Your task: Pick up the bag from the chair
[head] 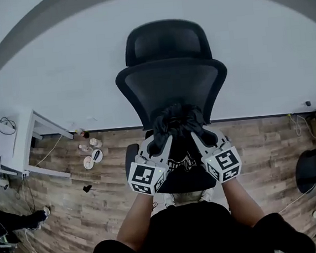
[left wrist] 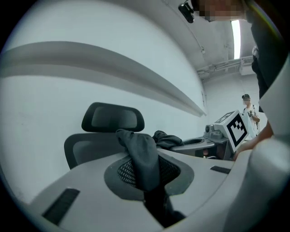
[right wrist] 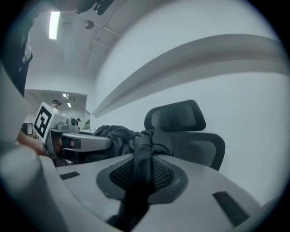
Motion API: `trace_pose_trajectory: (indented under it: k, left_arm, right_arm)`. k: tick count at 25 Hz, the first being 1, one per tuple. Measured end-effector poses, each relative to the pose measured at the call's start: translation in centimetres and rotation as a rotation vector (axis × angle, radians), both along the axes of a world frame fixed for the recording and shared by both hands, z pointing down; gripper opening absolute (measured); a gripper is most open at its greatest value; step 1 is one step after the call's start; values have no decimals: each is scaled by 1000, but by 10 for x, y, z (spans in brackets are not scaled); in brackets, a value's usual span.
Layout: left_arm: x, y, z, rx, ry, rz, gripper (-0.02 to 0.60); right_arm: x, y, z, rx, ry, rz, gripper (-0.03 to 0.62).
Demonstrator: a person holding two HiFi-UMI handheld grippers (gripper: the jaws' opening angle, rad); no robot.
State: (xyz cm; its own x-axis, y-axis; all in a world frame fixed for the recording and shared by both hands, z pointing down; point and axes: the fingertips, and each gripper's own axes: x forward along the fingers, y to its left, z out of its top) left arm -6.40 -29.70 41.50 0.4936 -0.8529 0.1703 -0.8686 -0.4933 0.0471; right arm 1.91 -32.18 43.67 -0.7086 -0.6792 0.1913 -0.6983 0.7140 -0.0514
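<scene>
Here, bag [head: 176, 118] in both tools [head: 156, 146] [head: 206, 138]

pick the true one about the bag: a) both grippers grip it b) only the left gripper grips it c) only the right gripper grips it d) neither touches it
a: the left gripper and the right gripper are each shut on black fabric of the bag, in front of the chair.
</scene>
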Motion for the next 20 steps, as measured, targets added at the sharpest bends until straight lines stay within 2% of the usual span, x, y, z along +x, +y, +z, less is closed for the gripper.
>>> trace_pose_trajectory:
  k: [5,9,13,20]
  left_arm:
    - [-2,-5,-70,153,-2,14,67]
    - [-4,-17,-108,229,1,13,68]
    - [-8,-29,-121,228,-5,17,69]
    - [-4,-39,-114,196,-7,16,69]
  right_arm:
    - [0,-8,-69,124,-64,19,78]
    - [-4,-25,-107,182,-83,31,78]
    - [-9,-34,-119,209,-64,30,78]
    - [-5,-43,-111,200,-27,46,77]
